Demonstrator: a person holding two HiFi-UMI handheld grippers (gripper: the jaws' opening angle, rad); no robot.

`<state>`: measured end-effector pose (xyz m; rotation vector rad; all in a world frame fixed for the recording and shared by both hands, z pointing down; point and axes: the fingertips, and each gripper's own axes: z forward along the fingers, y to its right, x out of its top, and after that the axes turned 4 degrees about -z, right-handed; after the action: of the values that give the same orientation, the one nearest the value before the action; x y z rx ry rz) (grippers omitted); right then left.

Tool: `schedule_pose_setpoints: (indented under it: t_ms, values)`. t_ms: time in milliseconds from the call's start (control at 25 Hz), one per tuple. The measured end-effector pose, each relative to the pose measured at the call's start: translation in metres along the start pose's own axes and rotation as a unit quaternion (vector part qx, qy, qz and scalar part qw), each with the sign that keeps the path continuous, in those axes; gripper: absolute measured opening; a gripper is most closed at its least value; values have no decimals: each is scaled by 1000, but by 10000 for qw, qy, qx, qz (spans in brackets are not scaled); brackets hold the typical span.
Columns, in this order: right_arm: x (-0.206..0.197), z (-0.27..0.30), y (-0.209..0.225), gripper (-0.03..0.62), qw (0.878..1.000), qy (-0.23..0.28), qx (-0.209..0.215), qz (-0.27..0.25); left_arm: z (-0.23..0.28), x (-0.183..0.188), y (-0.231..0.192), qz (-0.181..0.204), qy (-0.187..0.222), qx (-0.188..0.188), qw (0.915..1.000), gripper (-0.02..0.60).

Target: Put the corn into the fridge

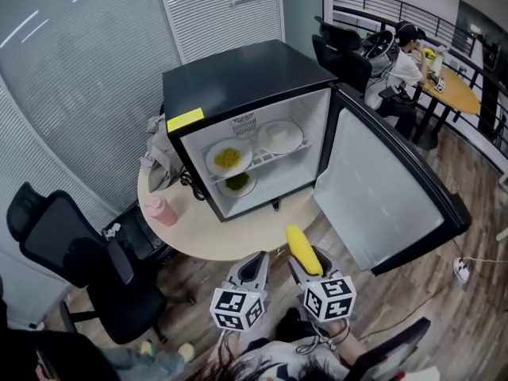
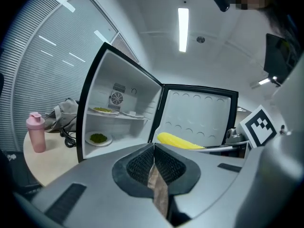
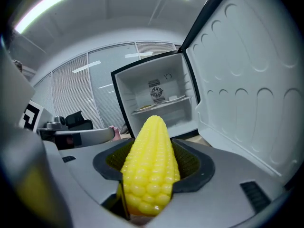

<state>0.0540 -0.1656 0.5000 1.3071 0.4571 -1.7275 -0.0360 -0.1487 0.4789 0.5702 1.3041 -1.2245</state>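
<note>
A yellow corn cob sits lengthwise between the jaws of my right gripper, which is shut on it, tip pointing at the fridge. The corn also shows in the left gripper view. The small black fridge stands on a round table with its door swung wide open. My left gripper is beside the right one, jaws pressed together on nothing. Both are in front of the table edge, short of the fridge.
Inside the fridge, a wire shelf bears two plates, one with yellow-green food, one white; a plate of greens lies below. A pink bottle and grey bag sit left. Black office chair at left; a person at a far table.
</note>
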Motion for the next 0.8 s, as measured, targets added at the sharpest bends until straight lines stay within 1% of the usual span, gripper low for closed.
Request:
schedule_pose_setpoints:
  t_ms: [240,520,680,800]
  values:
    - [10,28,23,256,9997,-92,225,-54,33,9,-2,19,34,174,9998,11]
    - [9,54,30,256,9986,-189,502,29,39,5,-13,39,-73,513,9986,11]
    - [6,68,35,256,9981,-273,549,81,45,2,-25,6,-143,613,9980,11]
    - [7,80,39,256,9980,-320,540,55,57,5,-36,-60,-139,608,9980,11]
